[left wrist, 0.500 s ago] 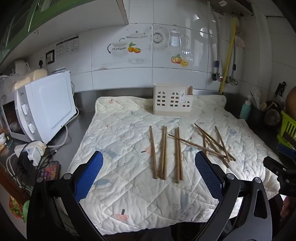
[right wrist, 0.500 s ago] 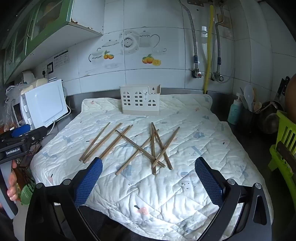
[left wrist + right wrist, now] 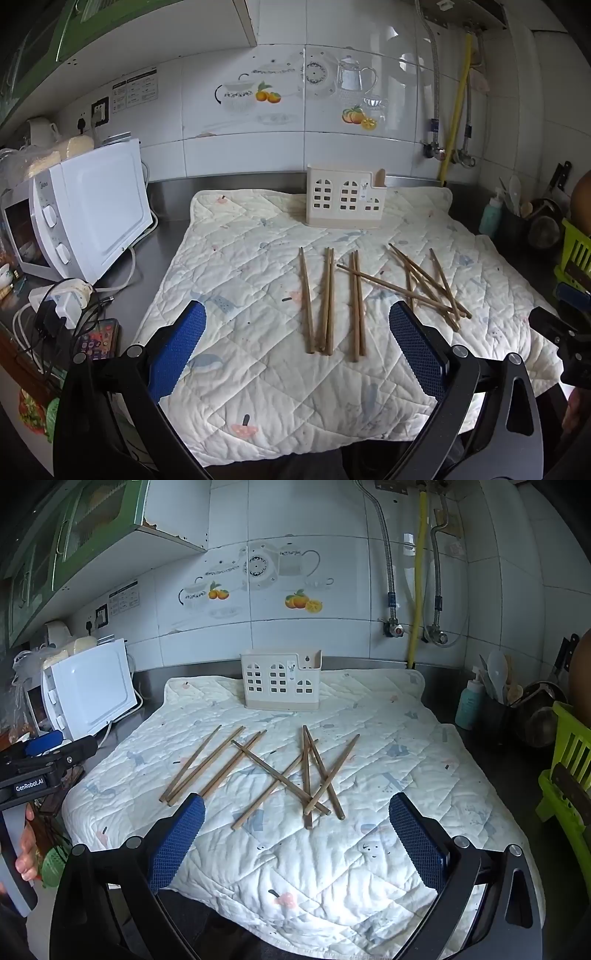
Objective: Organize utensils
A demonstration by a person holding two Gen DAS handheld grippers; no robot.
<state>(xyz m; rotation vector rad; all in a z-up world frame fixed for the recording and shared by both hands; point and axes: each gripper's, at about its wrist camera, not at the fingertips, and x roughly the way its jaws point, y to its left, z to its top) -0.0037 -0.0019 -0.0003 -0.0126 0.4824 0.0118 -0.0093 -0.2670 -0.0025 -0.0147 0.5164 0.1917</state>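
Several brown wooden chopsticks (image 3: 327, 302) lie loose on a white quilted mat (image 3: 258, 387), some side by side, some crossed in a pile (image 3: 314, 775). A cream utensil holder (image 3: 345, 197) with window cut-outs stands at the mat's far edge, also in the right wrist view (image 3: 280, 683). My left gripper (image 3: 295, 354) is open and empty above the mat's near edge, short of the chopsticks. My right gripper (image 3: 295, 838) is open and empty, just short of the crossed pile.
A white microwave (image 3: 88, 218) stands left of the mat, with a power strip and cables (image 3: 62, 299) and a phone (image 3: 98, 339) in front. A bottle (image 3: 469, 705), a utensil pot and a green rack (image 3: 569, 771) stand at the right.
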